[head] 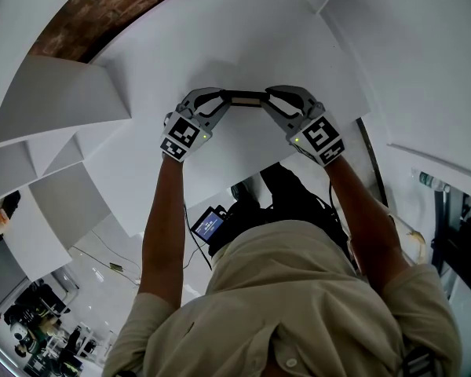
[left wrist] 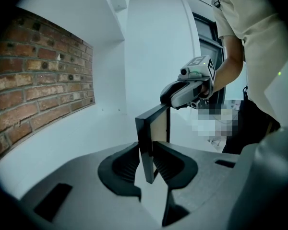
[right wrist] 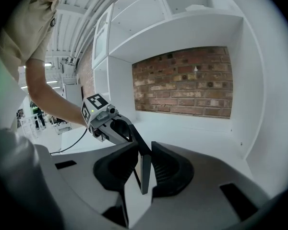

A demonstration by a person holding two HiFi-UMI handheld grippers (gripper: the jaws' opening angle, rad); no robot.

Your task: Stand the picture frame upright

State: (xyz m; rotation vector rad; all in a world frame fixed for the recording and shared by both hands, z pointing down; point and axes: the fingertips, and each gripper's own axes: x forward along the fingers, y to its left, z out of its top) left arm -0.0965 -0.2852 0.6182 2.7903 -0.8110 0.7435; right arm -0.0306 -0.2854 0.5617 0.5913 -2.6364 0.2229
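Black picture frame (head: 245, 96) was pinched by left gripper (left wrist: 146, 159) and right gripper (right wrist: 145, 164) over the white shelf (head: 220, 38); loose squeezing could drop it.

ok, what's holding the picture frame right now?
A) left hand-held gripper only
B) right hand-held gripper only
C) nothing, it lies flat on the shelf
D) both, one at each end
D: the left hand-held gripper and right hand-held gripper each clamp one end of the picture frame.
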